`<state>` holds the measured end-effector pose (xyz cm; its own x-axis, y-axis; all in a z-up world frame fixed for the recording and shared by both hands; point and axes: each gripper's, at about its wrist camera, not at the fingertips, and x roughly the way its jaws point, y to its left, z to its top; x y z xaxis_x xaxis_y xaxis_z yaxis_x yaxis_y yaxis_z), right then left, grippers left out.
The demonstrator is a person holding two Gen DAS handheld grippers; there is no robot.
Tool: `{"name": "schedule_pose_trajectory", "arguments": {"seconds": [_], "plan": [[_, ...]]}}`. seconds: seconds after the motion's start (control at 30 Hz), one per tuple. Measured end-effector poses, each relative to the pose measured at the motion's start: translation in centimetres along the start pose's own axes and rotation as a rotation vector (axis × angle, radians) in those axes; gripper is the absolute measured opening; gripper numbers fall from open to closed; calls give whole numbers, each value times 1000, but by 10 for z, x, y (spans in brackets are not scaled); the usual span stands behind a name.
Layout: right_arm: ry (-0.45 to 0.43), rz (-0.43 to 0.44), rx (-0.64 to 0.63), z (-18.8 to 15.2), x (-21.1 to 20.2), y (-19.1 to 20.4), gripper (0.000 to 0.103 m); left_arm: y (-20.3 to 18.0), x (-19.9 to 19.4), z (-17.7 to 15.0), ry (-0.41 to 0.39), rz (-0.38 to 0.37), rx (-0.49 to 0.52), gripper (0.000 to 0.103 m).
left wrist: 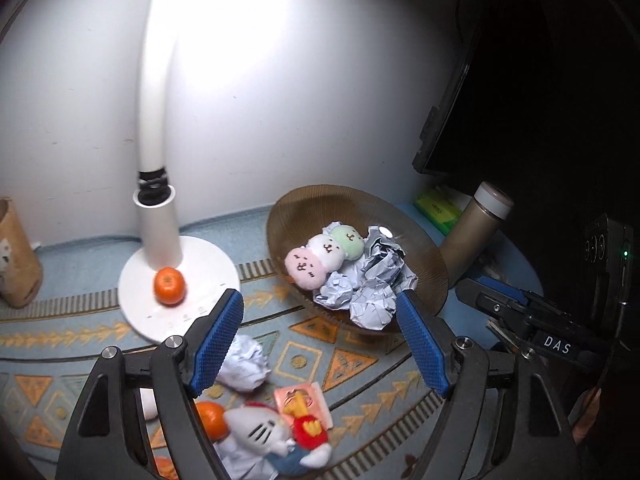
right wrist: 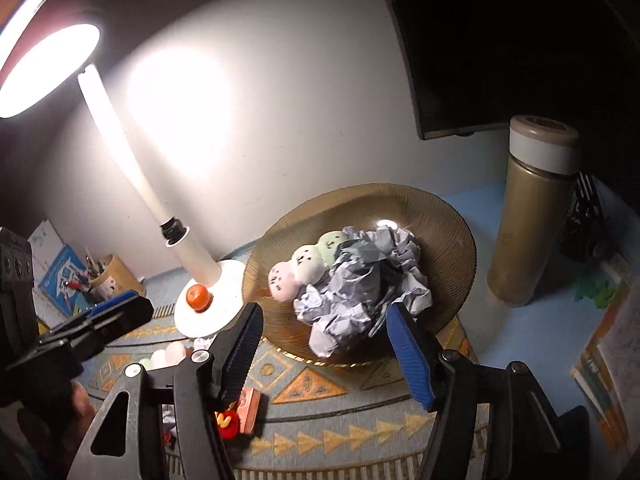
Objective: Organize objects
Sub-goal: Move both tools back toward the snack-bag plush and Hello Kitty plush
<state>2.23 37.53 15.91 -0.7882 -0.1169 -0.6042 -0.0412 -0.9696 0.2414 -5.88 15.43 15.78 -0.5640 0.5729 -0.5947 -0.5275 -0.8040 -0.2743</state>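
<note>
Left gripper point(left wrist: 320, 344): I am holding it spread wide and empty, above the patterned mat point(left wrist: 360, 364); nothing is sitting between its blue pads point(left wrist: 218, 344)
Right gripper point(right wrist: 324, 354): I am keeping it released too, gripping nothing, hanging in front of the brown bowl point(right wrist: 452, 240)
Bowl contents: three pastel plush balls point(left wrist: 320, 254) and a heap of crumpled paper point(left wrist: 376, 276) are lying inside
Loose things: one paper ball point(left wrist: 244, 364) is lying on the mat just below the left pads; a mandarin point(left wrist: 169, 286) is resting on the lamp base point(left wrist: 136, 300); a second mandarin point(left wrist: 210, 418) is touching the grey plush toy point(left wrist: 260, 436) beside a red-and-yellow toy point(left wrist: 308, 428)
Step in hand: I am judging the loose paper ball as the next pick for the left side
Doing it well: I am planning to lower straight over the ball; centring the pads either side; closing gently, as paper is likely crushing easily; lifting clear of the bowl rim before letting go
</note>
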Motion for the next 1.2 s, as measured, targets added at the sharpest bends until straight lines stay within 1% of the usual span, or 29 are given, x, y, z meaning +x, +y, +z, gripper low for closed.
{"name": "schedule_pose_trajectory", "arguments": {"seconds": [0.07, 0.1, 0.13, 0.17, 0.2, 0.23, 0.27, 0.33, 0.37, 0.47, 0.6, 0.67, 0.73, 0.77, 0.8, 0.87, 0.9, 1.03, 1.13, 1.17, 1.2], "plan": [[-36, -11, -9, -12, -15, 17, 65, 11, -32, -9, -19, 42, 2, 78], [-43, -5, -8, -18, -19, 23, 68, 18, -49, -13, -31, 60, -2, 78], [-44, 9, -7, -22, -22, 29, 71, 24, -64, -19, -46, 76, -9, 78], [-43, 21, -6, -27, -22, 36, 80, 31, -79, -26, -63, 89, -22, 78], [-40, 28, -6, -34, -21, 42, 83, 38, -92, -33, -75, 104, -39, 83], [-34, 28, -8, -41, -19, 47, 83, 45, -101, -41, -87, 125, -60, 87], [-22, 24, -12, -49, -15, 51, 83, 54, -110, -50, -102, 150, -85, 95], [11, 53, -26, -64, -4, 60, 83, 71, -121, -72, -119, 197, -122, 96], [19, 53, -32, -74, 2, 63, 83, 80, -122, -83, -112, 216, -135, 96], [27, -2, -94, -101, 18, 74, 83, 106, -109, -118, -80, 267, -200, 96], [59, -6, -135, -124, 36, 83, 83, 139, -83, -159, -11, 270, -302, 96], [61, -17, -151, -131, 42, 85, 84, 146, -72, -172, 4, 273, -324, 96], [75, -36, -162, -136, 48, 85, 85, 144, -66, -180, -13, 291, -316, 96], [81, -48, -165, -136, 51, 85, 85, 144, -63, -182, -4, 304, -314, 96], [74, -53, -167, -136, 51, 86, 85, 142, -61, -181, 4, 299, -309, 96], [77, -51, -179, -137, 52, 88, 86, 136, -65, -180, -27, 310, -269, 96], [80, -52, -189, -138, 52, 89, 86, 133, -65, -180, -29, 315, -253, 96], [67, -58, -231, -141, 50, 96, 86, 123, -61, -179, -12, 339, -194, 96], [76, -53, -232, -140, 51, 97, 86, 117, -56, -178, 15, 346, -160, 96], [82, -45, -229, -138, 52, 98, 86, 112, -53, -177, 32, 341, -137, 96], [93, -17, -228, -137, 53, 100, 86, 106, -49, -175, 45, 338, -106, 96]]}}
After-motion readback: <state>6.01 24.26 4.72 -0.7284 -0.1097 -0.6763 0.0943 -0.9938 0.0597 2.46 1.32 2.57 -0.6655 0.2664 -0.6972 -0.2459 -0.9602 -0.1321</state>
